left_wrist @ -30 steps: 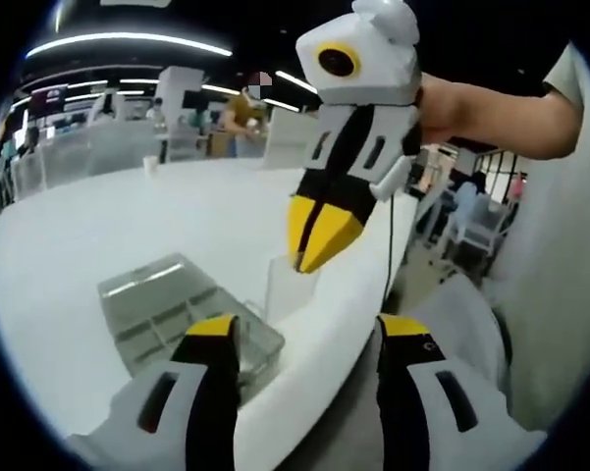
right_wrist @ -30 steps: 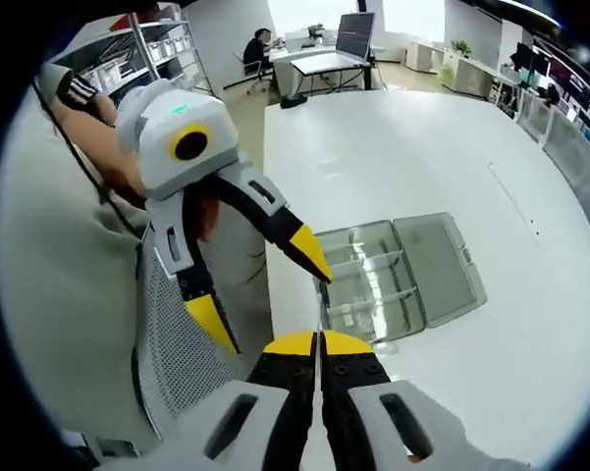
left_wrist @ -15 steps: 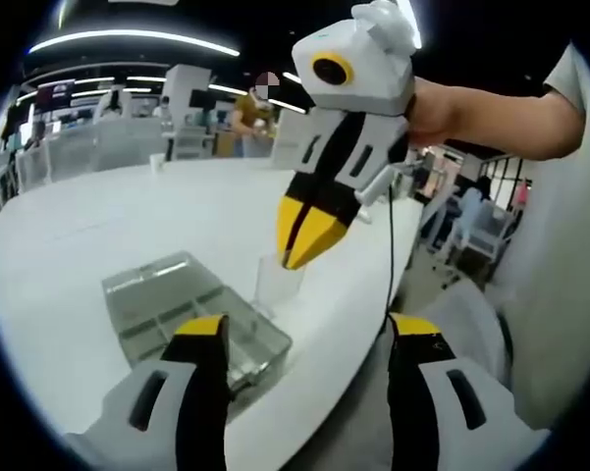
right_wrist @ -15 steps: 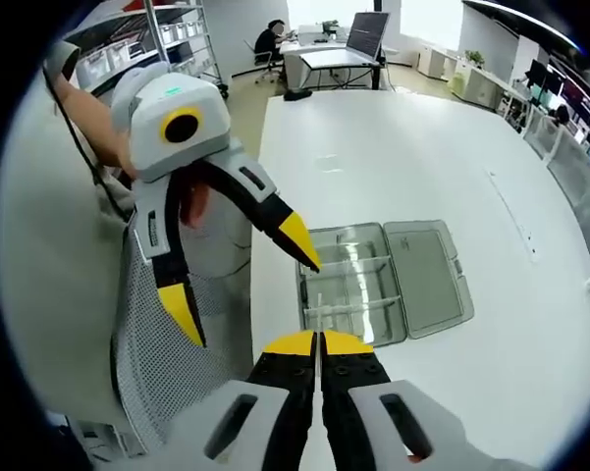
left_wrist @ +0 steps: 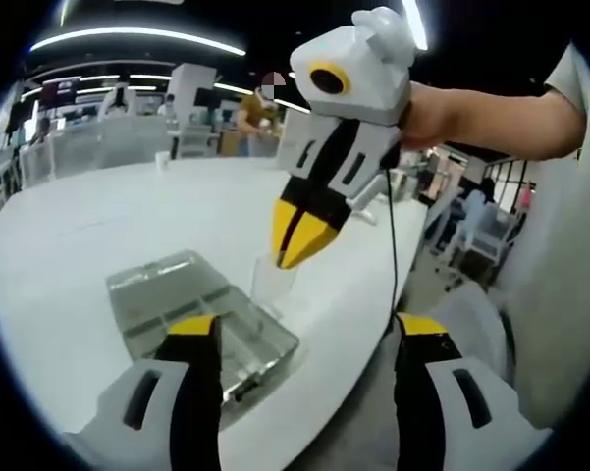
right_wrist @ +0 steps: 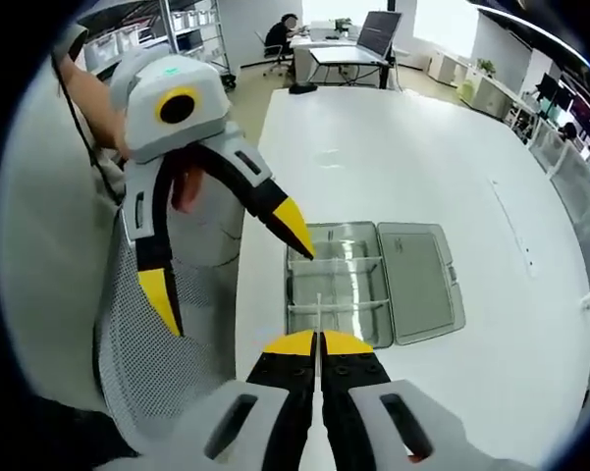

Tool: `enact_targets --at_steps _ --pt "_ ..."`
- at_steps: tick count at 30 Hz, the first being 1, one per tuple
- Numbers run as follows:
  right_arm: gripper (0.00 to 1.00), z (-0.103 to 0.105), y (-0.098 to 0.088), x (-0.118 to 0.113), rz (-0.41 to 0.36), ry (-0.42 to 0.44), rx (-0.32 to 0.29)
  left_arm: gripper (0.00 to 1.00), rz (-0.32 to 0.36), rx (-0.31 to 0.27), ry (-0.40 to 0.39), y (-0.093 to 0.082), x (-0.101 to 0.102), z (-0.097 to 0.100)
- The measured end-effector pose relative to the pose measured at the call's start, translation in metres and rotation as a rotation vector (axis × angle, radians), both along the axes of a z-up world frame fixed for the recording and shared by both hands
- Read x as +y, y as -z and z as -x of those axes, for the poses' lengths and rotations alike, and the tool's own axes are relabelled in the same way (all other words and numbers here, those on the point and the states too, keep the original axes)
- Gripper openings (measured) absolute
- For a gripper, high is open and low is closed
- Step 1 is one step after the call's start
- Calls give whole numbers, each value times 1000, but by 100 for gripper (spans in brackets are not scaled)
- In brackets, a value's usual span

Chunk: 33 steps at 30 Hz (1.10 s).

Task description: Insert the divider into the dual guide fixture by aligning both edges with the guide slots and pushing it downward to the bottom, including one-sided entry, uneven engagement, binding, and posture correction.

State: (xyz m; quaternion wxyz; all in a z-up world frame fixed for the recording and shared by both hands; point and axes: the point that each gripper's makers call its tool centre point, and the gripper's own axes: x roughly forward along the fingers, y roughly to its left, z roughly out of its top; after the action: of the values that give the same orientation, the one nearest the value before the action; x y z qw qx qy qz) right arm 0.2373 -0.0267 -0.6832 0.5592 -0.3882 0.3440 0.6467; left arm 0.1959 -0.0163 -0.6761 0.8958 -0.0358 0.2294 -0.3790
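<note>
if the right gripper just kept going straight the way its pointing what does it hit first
Probably the clear compartment box: the right gripper, shut on the thin clear divider, points at its near divided half. Depth is hard to judge.

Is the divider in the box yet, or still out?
Out. The right tongs grip the clear divider above the open box.

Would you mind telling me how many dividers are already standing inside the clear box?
2 show in the right gripper view: one divider crosses the clear box farther from the right gripper, the other nearer it. More may be hidden by glare.
</note>
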Motion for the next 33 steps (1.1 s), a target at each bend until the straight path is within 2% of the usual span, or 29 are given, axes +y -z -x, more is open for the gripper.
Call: enact_targets --at_steps 8,33 --pt "0 -5 5 3 4 -15 -4 75 -16 17 -13 5 3 0" --pt "0 -10 19 7 18 -38 -2 79 -16 36 -35 11 8 -5"
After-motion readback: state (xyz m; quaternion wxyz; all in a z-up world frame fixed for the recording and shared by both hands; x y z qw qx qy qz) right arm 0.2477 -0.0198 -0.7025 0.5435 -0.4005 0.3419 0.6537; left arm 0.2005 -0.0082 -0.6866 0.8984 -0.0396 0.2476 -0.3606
